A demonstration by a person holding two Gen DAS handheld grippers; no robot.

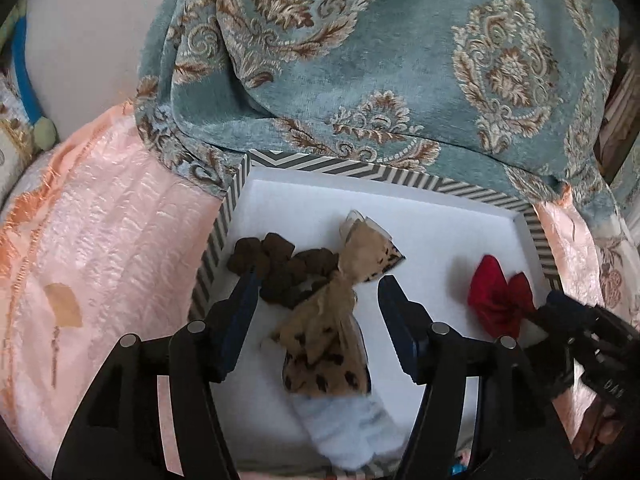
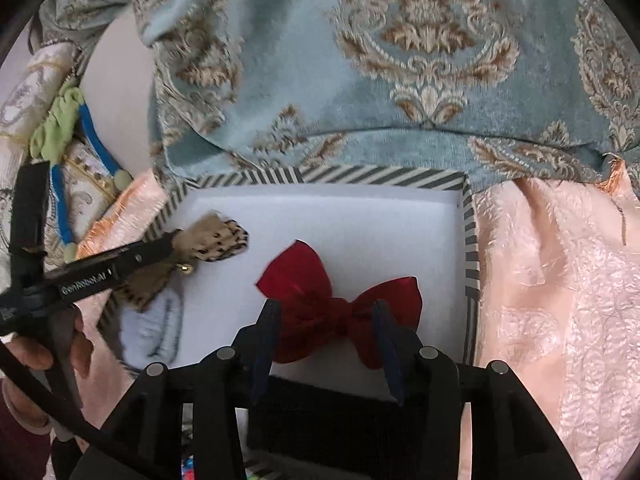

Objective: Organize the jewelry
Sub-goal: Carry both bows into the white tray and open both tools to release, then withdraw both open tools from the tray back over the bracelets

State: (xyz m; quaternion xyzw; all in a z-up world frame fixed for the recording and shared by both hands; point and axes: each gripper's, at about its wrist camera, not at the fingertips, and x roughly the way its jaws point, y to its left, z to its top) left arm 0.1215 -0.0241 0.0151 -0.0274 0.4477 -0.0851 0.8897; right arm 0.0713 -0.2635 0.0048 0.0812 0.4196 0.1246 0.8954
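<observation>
The left gripper (image 1: 318, 280) hangs with jaws apart over a leopard-print fabric bow (image 1: 326, 316) inside the white box with striped rim (image 1: 352, 170). Beside it lies a dark brown scrunchie (image 1: 280, 270). The right gripper (image 2: 326, 312) has jaws apart around the knot of a red fabric bow (image 2: 336, 304), also in this box.

my tongs' fingers (image 1: 400, 320): matt dark plastic | red bow (image 2: 340, 308): sheer cloth, slight sheen | leopard bow (image 1: 332, 316): soft matt cloth | tray (image 1: 400, 216): smooth matt white lining, striped paper rim | bedspread (image 1: 100, 240): glossy crinkled pink cloth | blue throw (image 1: 380, 60): rough woven
</observation>
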